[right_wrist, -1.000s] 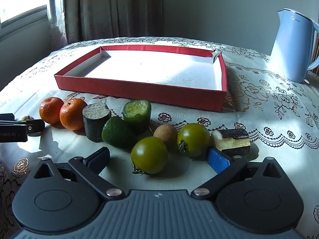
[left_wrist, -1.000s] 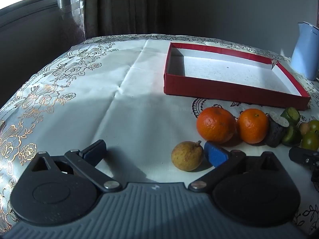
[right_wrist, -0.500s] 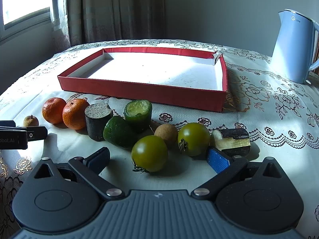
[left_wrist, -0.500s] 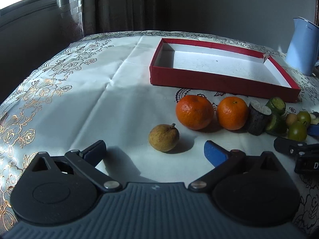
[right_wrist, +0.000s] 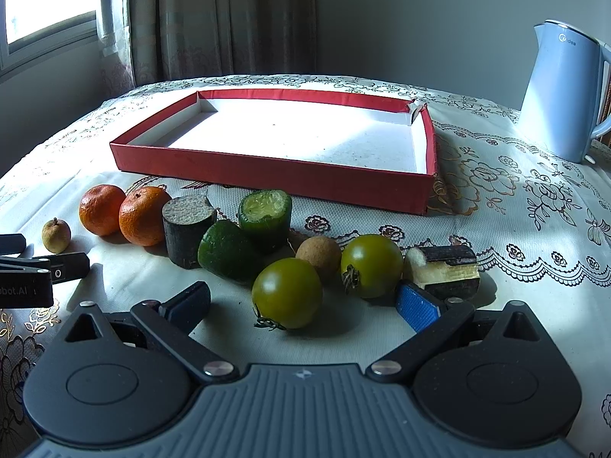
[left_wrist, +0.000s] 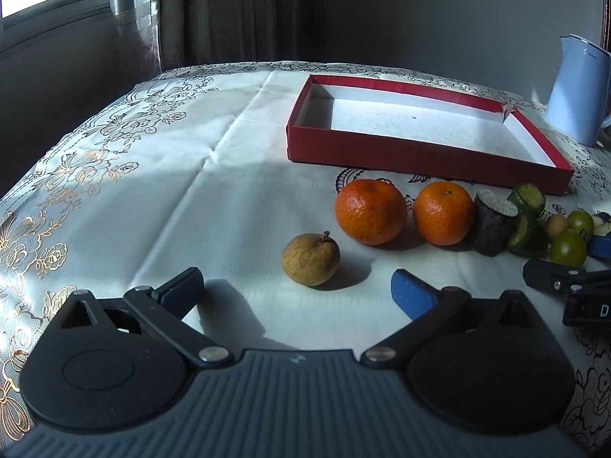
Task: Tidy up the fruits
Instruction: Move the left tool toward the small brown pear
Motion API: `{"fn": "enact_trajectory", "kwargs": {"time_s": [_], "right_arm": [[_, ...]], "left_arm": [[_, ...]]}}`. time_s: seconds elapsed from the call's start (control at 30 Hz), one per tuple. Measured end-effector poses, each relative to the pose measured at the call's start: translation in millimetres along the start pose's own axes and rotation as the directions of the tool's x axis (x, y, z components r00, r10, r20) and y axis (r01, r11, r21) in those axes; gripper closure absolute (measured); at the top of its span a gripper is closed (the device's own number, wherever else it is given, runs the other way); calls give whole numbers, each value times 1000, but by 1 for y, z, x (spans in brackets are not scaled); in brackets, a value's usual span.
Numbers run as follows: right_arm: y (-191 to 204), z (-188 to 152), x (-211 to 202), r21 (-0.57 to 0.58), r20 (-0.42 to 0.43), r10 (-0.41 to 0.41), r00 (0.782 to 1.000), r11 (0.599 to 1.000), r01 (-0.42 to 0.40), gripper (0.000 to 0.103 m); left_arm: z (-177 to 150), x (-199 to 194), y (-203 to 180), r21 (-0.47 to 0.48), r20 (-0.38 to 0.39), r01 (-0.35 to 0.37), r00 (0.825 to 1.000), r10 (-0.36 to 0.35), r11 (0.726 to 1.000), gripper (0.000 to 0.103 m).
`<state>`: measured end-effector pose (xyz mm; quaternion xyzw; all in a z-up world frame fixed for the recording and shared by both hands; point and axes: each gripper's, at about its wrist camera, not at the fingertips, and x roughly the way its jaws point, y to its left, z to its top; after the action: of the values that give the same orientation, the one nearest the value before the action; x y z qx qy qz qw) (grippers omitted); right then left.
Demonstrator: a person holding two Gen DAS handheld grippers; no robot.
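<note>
A row of fruit lies in front of an empty red tray (left_wrist: pixel 420 156) (right_wrist: pixel 267 175). In the left wrist view, a small brown longan (left_wrist: pixel 310 259) sits just ahead of my open, empty left gripper (left_wrist: pixel 298 290), with two oranges (left_wrist: pixel 370 212) (left_wrist: pixel 445 213) behind it. In the right wrist view, my open, empty right gripper (right_wrist: pixel 303 301) frames a green tomato (right_wrist: pixel 287 293). A second green tomato (right_wrist: pixel 371 265), a brown longan (right_wrist: pixel 319 253), cucumber pieces (right_wrist: pixel 265 213) (right_wrist: pixel 225 250) and dark sugarcane pieces (right_wrist: pixel 187 225) (right_wrist: pixel 445 271) lie close by.
A pale blue kettle (right_wrist: pixel 561 91) stands at the back right of the table. The floral tablecloth (left_wrist: pixel 133 191) falls away at the left edge. The left gripper's side (right_wrist: pixel 38 267) shows at the left of the right wrist view.
My left gripper has pulled back and shifted left, so the longan now lies centred between its fingers instead of by the right finger. The right gripper has barely moved.
</note>
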<state>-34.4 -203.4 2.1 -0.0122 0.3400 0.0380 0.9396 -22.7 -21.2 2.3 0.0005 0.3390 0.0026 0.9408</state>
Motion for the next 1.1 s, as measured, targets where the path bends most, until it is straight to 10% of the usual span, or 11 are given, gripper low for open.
{"fn": "enact_trajectory", "kwargs": {"time_s": [1.1], "right_arm": [[0,-1,-1,2,2,1,1000,1000,-1,0]], "left_arm": [[-2,-4,7,-49,31,32,999,-30,998,0]]}}
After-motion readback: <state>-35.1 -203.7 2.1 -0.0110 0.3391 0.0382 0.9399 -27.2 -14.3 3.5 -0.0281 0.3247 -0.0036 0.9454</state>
